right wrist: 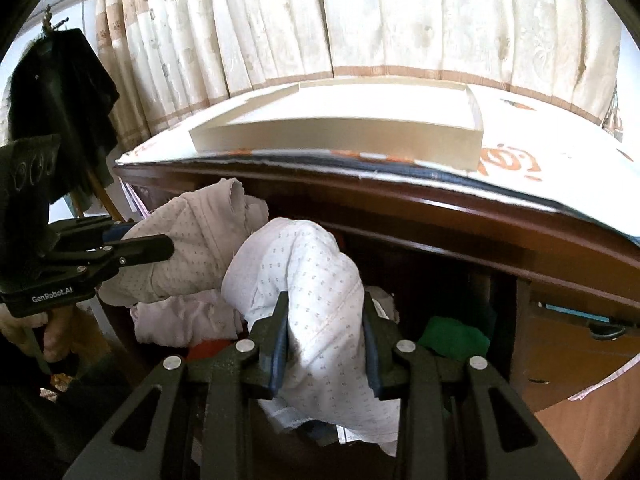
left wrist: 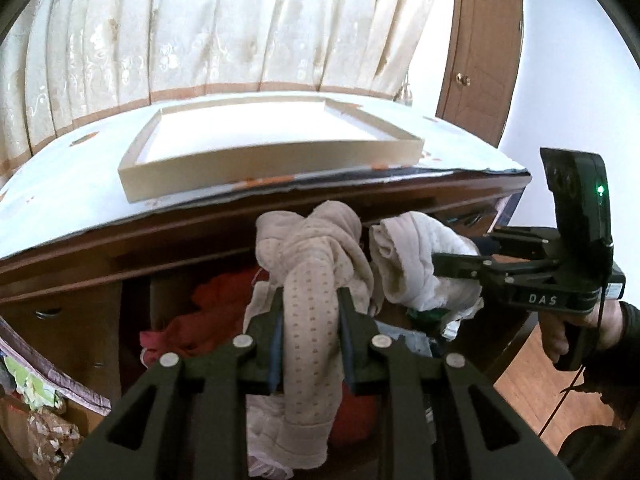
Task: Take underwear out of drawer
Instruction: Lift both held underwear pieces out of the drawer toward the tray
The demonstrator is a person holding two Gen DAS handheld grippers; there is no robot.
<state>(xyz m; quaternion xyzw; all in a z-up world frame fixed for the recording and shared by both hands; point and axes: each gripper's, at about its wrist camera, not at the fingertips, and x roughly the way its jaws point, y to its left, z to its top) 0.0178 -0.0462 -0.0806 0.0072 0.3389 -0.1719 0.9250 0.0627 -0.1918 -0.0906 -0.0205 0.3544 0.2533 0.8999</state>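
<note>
With the left gripper (left wrist: 311, 336) clenched on the beige dotted underwear (left wrist: 316, 264) and the right gripper (right wrist: 325, 344) grasping the white pair (right wrist: 304, 280), both raised above the open drawer (right wrist: 440, 280), lift straight up to avoid snagging the clothes beneath.

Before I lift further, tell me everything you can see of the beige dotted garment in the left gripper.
The beige dotted knit garment looks soft, printed with rows of small dark dots. It is bunched, not folded. The left gripper is shut on a narrow band of it; the upper part heaps above the fingers, the tail droops below. It hangs over the open wooden drawer, beside the white dotted garment the right gripper holds.
</note>
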